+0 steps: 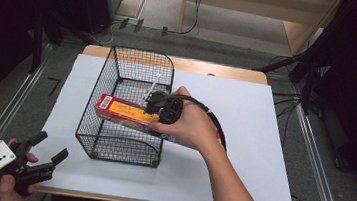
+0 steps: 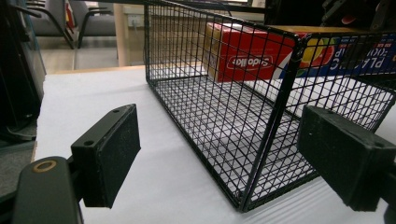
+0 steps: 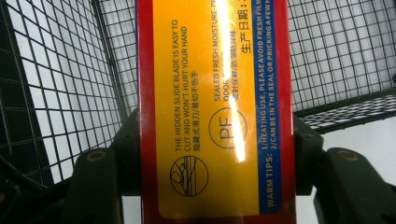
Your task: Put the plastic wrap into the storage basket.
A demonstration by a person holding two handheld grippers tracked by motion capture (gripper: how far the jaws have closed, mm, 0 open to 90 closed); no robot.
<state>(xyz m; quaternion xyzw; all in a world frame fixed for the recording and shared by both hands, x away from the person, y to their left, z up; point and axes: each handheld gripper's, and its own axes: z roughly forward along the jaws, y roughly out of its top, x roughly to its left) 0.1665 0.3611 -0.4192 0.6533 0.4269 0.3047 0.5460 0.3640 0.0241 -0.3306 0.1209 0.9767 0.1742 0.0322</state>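
The right hand-held gripper (image 1: pixel 158 109) clamps a red-and-yellow cling film box (image 1: pixel 124 111), which lies across the black wire basket's (image 1: pixel 92 142) top rim. Near the basket's front corner, the left hand-held gripper (image 1: pixel 52 148) gapes wide, empty.

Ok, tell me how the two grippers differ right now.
The right gripper is shut on the red and yellow box, over the wire basket; the left gripper is open and holds nothing. The right one is above the basket's rim, the left one low at the table's near left corner. Both have black jaws.
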